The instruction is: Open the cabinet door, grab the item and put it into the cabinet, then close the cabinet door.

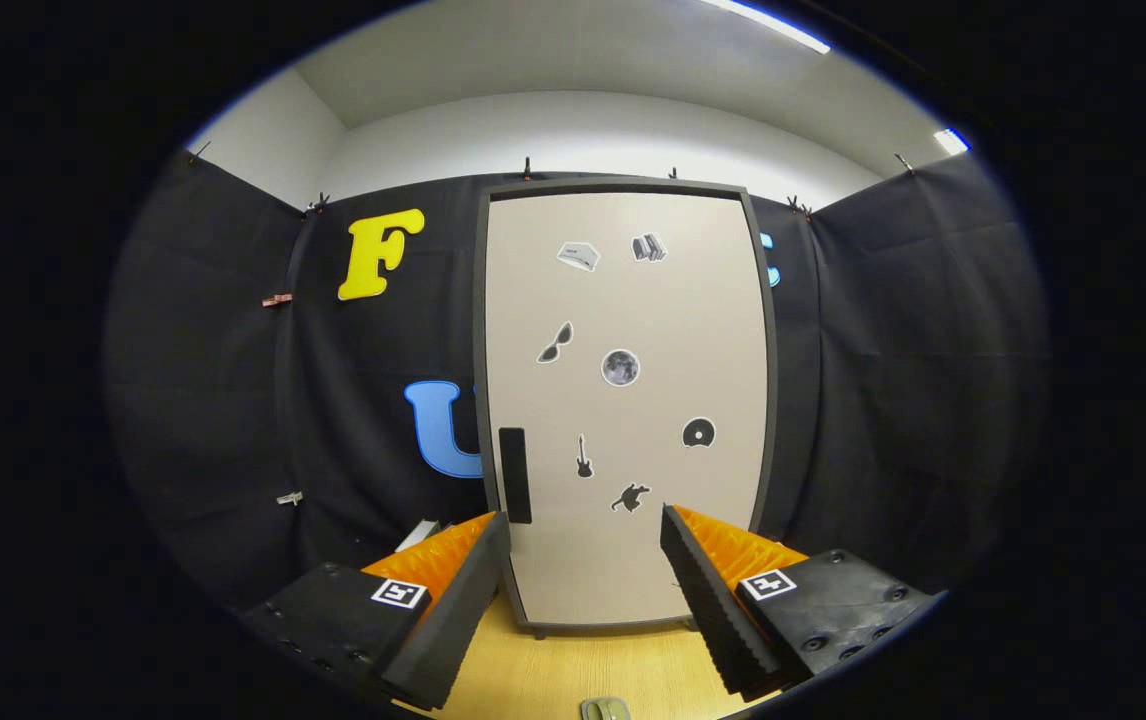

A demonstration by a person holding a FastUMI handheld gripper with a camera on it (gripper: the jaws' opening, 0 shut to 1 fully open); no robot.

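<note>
- Your gripper has its jaws wide apart, with nothing between them; both fingers hang free of any surface.
- Each finger carries a ridged inner face and a small square black-and-white marker on its back.
- Between your fingers you look straight at the lower part of the cabinet door, which stands just ahead of the tips and is closed flat in its dark frame.
- The dark upright handle sits near the door's left edge, low down, just above the tip of your left finger and apart from it.
- Small stickers dot the door: a guitar and a leaping figure just ahead of the gap between your fingers, then a disc, a moon, sunglasses, and two more near the top.
- The cabinet stands on a light wooden table, whose bare top runs back between your fingers toward you.
- A small greyish item lies on the table close below your gripper, roughly midway between the two fingers and only partly seen; you cannot tell from here what it is.
- A bit of something white pokes out behind your left finger, beside the cabinet's bottom left corner.
- Black cloth hangs behind and to both sides of the cabinet, with a pale wall and ceiling lights above.
</note>
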